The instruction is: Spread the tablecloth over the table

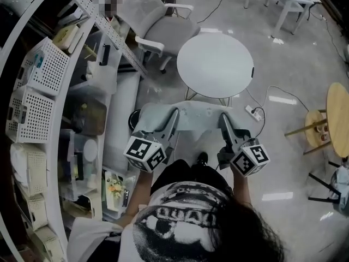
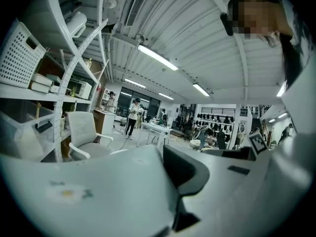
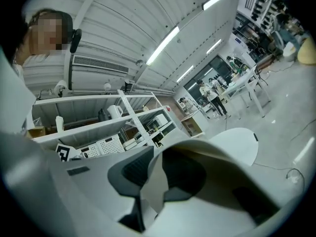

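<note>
grey shop floor below, round white table (image 1: 215, 64) just ahead, bare. the tablecloth (image 1: 196, 116) hangs in the air between my two tongs, short of the table: left tongs (image 1: 174, 113) clenched on one end of its edge, right tongs (image 1: 223, 119) clenched on the other. it sags in the middle, so i judge it light and limp, maybe slippery — best held at that edge, pulled taut.
</note>
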`<action>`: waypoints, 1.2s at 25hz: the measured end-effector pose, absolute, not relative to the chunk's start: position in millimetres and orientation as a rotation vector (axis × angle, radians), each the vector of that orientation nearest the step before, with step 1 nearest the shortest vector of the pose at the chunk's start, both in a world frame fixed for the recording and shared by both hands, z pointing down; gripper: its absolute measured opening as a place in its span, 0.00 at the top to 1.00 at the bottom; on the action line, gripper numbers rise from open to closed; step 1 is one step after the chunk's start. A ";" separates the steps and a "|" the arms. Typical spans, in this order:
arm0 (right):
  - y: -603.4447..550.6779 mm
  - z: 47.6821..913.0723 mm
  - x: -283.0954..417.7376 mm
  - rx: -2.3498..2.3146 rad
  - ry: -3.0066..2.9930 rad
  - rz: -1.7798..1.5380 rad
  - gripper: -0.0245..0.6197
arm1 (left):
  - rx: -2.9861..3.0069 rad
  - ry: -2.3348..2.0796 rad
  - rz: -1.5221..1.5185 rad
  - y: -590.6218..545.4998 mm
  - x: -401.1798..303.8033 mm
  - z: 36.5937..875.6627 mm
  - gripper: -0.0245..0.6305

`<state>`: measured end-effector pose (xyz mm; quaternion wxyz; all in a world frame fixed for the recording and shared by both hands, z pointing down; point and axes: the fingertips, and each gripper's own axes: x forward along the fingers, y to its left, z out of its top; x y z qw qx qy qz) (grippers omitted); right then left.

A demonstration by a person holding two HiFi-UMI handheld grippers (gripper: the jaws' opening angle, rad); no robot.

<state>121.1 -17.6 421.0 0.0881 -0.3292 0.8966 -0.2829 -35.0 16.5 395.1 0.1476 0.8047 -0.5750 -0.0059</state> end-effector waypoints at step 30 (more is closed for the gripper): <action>-204.1 343.6 143.1 -1.325 2.442 -0.551 0.87 | 2.847 -1.233 0.051 -229.7 -10.3 317.5 0.87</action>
